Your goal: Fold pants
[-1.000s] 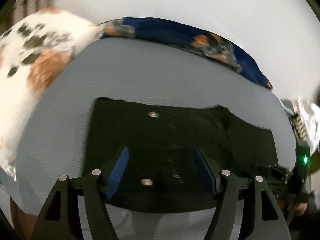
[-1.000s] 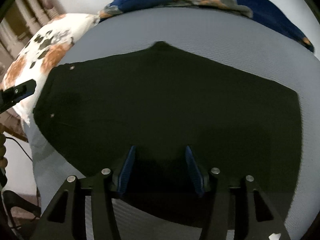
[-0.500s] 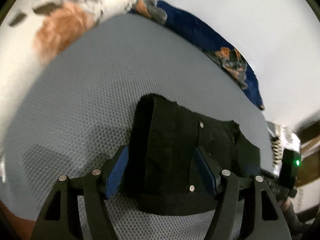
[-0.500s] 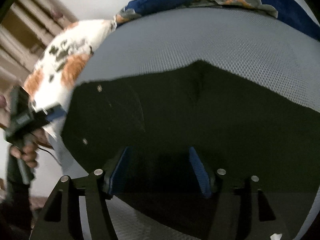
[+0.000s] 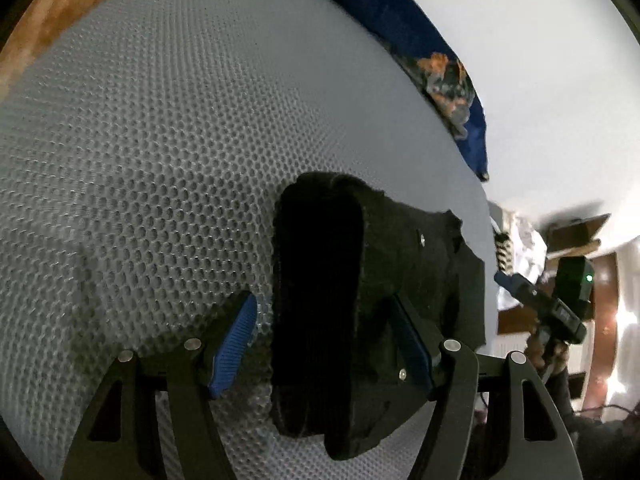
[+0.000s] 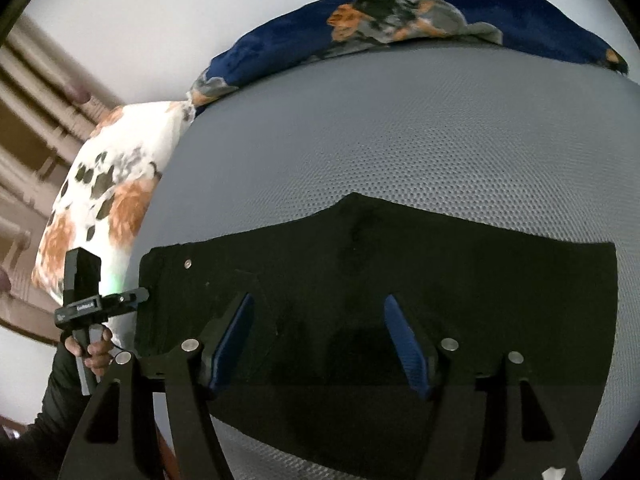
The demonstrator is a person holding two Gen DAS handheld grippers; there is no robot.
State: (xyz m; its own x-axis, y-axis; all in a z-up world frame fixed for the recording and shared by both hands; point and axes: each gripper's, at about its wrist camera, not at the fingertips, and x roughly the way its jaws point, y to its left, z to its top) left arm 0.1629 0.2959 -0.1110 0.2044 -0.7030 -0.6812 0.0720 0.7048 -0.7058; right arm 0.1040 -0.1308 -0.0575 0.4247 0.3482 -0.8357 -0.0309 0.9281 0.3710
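Black pants [image 5: 400, 248] lie folded lengthwise on a grey mesh mattress [image 5: 140, 160]. My left gripper [image 5: 322, 304] stands open, low over the waistband end. The thick folded edge lies between its jaws, with a gap between the left pad [image 5: 234, 340] and the cloth. In the right wrist view the pants [image 6: 440, 272] stretch across the frame, and my right gripper [image 6: 319, 300] hovers open above their middle, holding nothing. Each gripper shows in the other's view: the right gripper [image 5: 516, 286] at the far end, the left gripper [image 6: 138, 296] at the waistband corner.
A dark blue floral blanket [image 6: 420, 16] runs along the mattress's far edge against a white wall. A white and orange floral pillow [image 6: 112, 200] lies at the waistband side. A person's hand [image 6: 96, 352] grips the left tool's handle.
My left gripper swung down and across to the waistband end, so the mattress now fills its view. My right gripper's jaws widened and it lifted off the pants.
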